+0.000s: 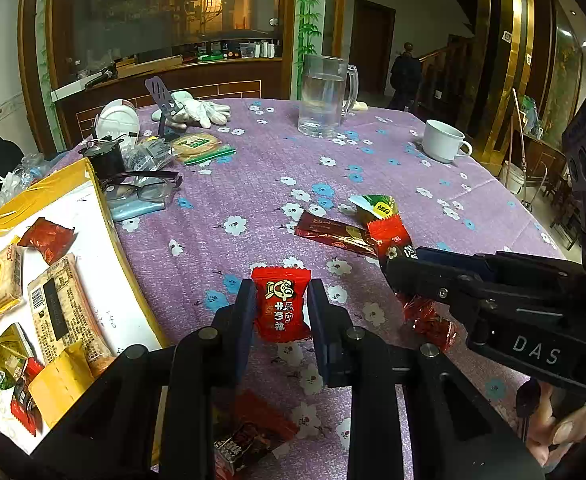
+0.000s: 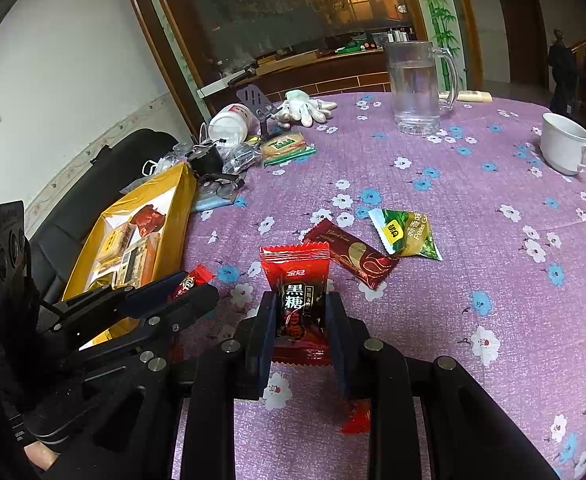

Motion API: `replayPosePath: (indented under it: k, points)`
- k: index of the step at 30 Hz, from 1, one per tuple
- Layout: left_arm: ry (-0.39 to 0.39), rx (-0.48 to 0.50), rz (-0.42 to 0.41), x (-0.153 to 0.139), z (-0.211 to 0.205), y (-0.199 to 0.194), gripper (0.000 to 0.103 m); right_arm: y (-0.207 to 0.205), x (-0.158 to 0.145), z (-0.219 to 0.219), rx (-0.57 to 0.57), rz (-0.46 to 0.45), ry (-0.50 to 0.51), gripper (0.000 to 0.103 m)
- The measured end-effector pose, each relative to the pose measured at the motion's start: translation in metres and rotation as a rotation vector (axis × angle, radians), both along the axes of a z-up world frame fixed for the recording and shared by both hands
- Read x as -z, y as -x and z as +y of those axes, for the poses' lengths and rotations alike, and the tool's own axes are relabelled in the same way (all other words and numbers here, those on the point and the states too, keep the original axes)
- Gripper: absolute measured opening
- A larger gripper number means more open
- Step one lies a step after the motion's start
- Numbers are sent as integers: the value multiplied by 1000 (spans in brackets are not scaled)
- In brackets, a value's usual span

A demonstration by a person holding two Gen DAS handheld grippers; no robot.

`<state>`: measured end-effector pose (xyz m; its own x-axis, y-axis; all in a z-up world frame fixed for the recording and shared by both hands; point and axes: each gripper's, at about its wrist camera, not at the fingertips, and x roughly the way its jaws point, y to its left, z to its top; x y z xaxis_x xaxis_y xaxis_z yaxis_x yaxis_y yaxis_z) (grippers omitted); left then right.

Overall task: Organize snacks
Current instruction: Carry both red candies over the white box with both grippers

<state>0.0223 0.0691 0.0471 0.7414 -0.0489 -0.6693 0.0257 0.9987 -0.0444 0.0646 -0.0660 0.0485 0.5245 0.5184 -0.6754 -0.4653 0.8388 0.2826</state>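
My left gripper (image 1: 280, 304) is shut on a small red milk-candy packet (image 1: 280, 303), held just above the purple cloth. My right gripper (image 2: 301, 312) is shut on a red-and-black brown-sugar candy packet (image 2: 297, 300); it also shows in the left wrist view (image 1: 397, 248). The yellow-rimmed box (image 1: 113, 236) at the left holds several snacks, among them a red packet (image 1: 47, 238) and a biscuit pack (image 1: 1, 276). On the cloth lie a dark red bar (image 2: 353, 258) and a green pea packet (image 2: 407, 234). A red candy (image 1: 429, 320) lies under the right gripper.
A glass water jug (image 1: 325, 96), a white cup (image 1: 445, 141), white gloves (image 1: 197, 110), glasses (image 1: 145, 188), a green biscuit pack (image 1: 201, 146) and clutter stand at the back. Another red-black packet (image 1: 249, 436) lies under my left gripper. A black sofa (image 2: 93, 184) is beside the table.
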Motion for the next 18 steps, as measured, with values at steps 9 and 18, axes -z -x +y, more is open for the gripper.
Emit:
replayPosePath:
  k: [9,18]
  points:
    - [19,-6,-18,-4,3,3,23,1,-2,0,0,-9,-11,25]
    - [84,-21,-42,-12,16,8,23,1,-5,-2,13,-24,-28,25]
